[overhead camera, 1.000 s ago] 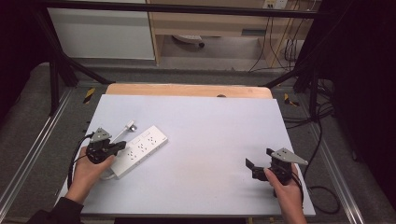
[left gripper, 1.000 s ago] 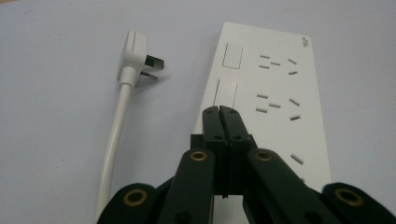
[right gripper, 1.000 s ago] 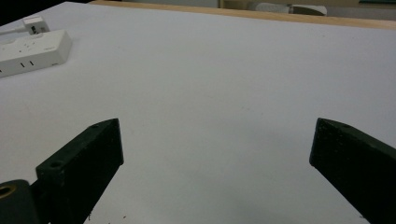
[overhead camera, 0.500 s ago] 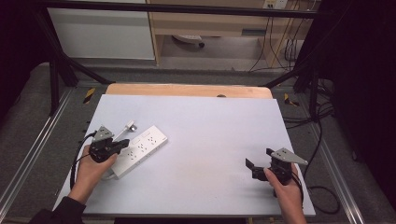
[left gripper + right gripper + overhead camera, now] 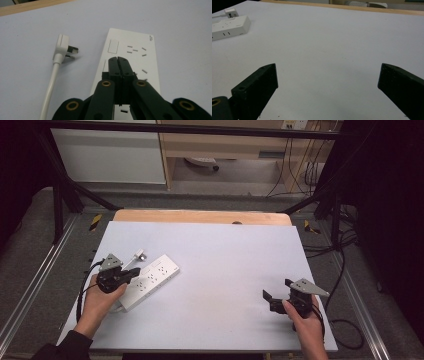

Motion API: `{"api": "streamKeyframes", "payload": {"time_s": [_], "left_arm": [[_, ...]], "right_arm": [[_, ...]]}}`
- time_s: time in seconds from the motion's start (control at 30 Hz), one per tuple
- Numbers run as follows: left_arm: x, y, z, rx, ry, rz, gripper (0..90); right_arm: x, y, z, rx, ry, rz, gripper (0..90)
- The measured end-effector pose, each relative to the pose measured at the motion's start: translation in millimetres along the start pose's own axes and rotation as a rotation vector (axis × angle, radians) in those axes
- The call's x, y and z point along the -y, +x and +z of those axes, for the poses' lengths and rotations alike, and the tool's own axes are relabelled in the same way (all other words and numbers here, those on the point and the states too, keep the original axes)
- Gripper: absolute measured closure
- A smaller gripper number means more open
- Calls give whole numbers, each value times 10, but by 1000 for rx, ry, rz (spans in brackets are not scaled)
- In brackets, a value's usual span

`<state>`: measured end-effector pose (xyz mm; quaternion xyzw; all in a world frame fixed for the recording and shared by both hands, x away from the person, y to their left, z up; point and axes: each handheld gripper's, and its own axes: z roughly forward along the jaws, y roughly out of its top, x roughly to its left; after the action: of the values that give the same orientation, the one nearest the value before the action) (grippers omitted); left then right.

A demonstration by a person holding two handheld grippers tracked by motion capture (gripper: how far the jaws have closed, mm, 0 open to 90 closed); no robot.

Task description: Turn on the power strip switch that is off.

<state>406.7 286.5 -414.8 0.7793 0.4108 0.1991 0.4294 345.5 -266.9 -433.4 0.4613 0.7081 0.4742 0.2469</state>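
Left gripper (image 5: 131,272) has its jaws pressed together with nothing between them, tips over the near half of the white power strip (image 5: 150,280), which lies flat at the left side of the table (image 5: 225,250). The strip's white plug (image 5: 62,47) lies on the table just beside the strip's far end, prongs toward it, cord (image 5: 50,87) running back along the strip. Right gripper (image 5: 275,296) sits at the right near edge, jaws spread wide over bare table, well apart from the strip.
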Motion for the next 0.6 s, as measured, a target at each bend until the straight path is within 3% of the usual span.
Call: {"api": "streamKeyframes", "payload": {"time_s": [0.6], "left_arm": [[-47,10,-39,-9,-78,-3,900]], "right_arm": [[1,1,3,-1,2,1,32]]}}
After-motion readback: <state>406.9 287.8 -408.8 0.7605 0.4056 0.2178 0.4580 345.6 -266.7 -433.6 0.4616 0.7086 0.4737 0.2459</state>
